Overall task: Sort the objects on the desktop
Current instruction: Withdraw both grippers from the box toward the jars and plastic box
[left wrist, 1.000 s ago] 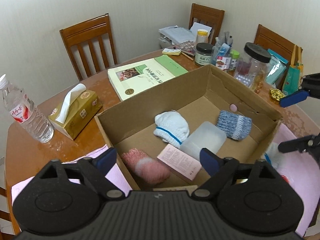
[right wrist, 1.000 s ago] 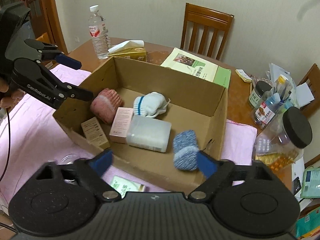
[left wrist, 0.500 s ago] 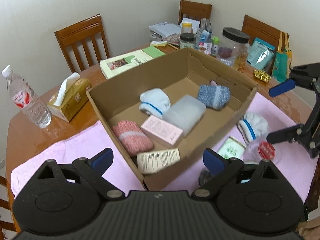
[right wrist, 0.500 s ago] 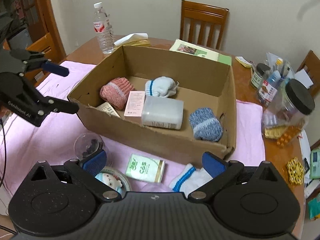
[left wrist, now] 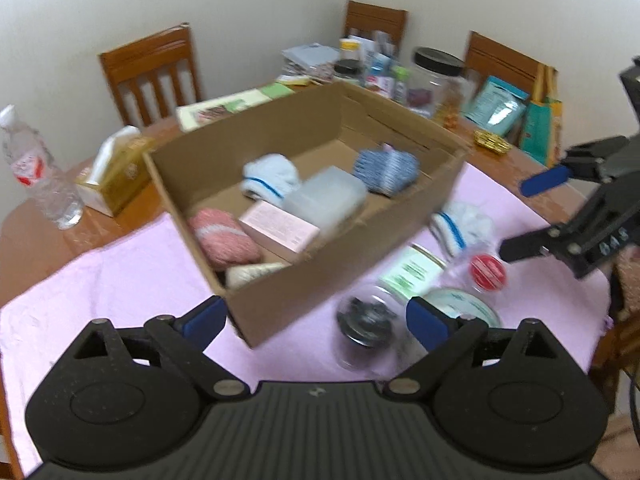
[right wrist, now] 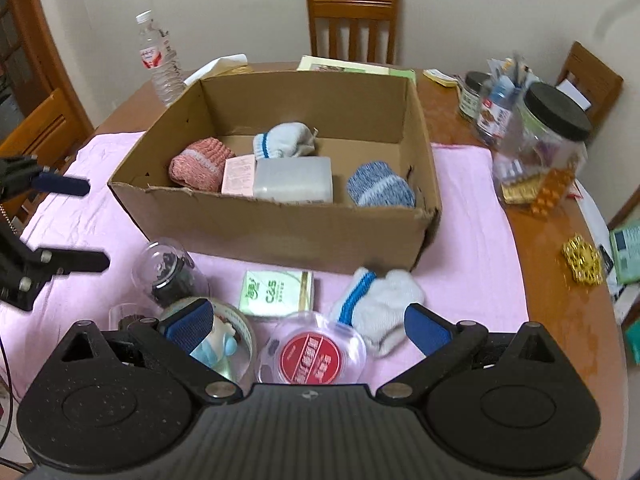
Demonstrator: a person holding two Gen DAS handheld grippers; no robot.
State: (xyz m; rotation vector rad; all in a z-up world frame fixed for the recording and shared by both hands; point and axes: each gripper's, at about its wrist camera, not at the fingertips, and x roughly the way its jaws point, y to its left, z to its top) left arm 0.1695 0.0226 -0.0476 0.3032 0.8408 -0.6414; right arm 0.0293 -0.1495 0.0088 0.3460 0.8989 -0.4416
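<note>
Wooden chair (right wrist: 353,24) (empty) behind water bottle (right wrist: 159,58).

Black grippers (right wrist: 306,322), blue-padded jaws, silver screws.

Readable: "C&S" on green-white tissue pack (right wrist: 277,293). Red round lid (right wrist: 312,360) and water bottle (right wrist: 159,58) labels too blurred to read.

The cardboard box (right wrist: 276,232) sits mid-cloth (right wrist: 472,240); a sock (right wrist: 380,300), packet (right wrist: 276,292) and jars (right wrist: 172,268) lie along the cloth's near edge.
</note>
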